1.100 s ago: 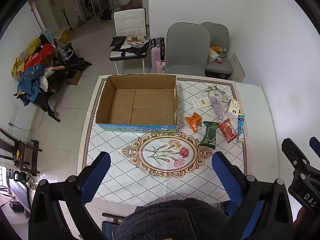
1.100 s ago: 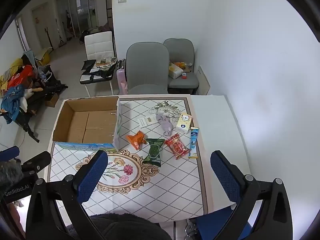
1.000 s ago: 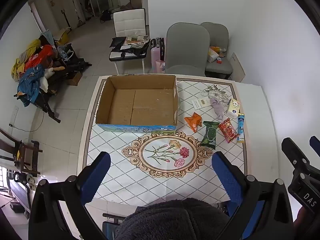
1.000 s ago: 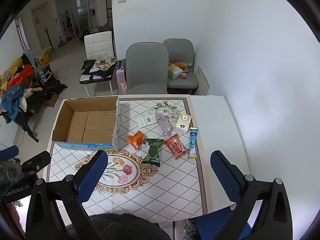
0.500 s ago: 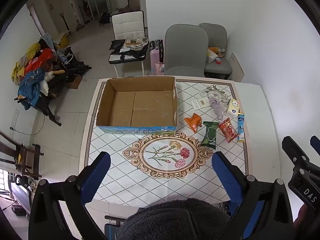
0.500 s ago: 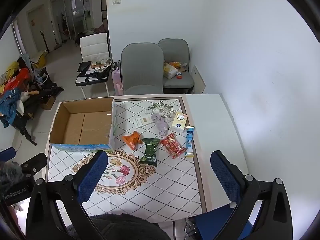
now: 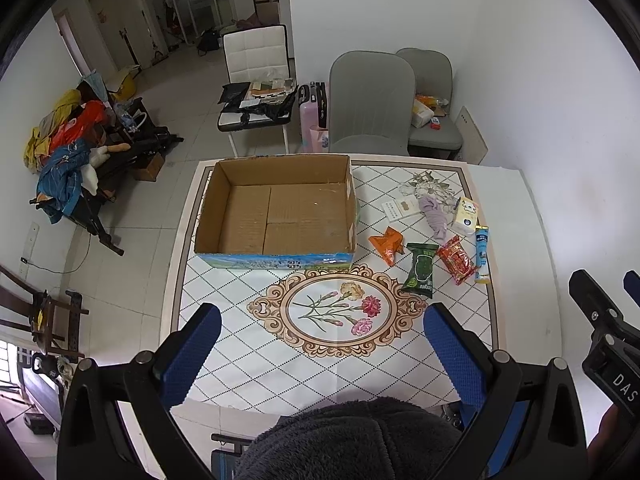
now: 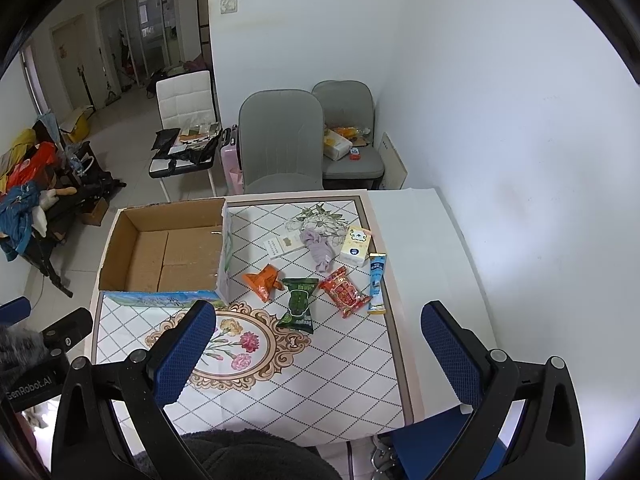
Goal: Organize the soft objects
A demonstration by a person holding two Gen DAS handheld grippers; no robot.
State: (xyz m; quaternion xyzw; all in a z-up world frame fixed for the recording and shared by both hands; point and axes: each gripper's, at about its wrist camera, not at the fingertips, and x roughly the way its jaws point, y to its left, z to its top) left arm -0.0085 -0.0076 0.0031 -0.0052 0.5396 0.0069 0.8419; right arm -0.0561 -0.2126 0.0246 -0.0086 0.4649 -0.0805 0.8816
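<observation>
An open, empty cardboard box [image 7: 276,208] [image 8: 168,248] stands on the patterned table [image 7: 240,344] at the far left. To its right lie an orange packet [image 7: 386,243] [image 8: 264,280], a green packet [image 7: 420,267] [image 8: 299,305], a red packet [image 7: 457,259] [image 8: 344,291], a blue-and-white tube [image 7: 482,254] [image 8: 377,283], a lilac cloth [image 7: 435,216] [image 8: 319,251], a white carton [image 7: 464,211] [image 8: 356,246] and a white card [image 7: 400,209] [image 8: 285,246]. My left gripper [image 7: 320,354] and right gripper [image 8: 320,352] hang high over the table's near side, both open and holding nothing.
Two grey chairs [image 7: 370,100] and a white chair [image 7: 256,68] with clutter stand behind the table. A pink suitcase [image 7: 314,120] sits between them. Clothes are piled on a rack [image 7: 68,152] at the left. A white wall [image 8: 500,120] bounds the right side.
Both views have tilted up slightly, so the table and its objects sit a little lower in frame. Nothing on the table has moved and both grippers stay open.
</observation>
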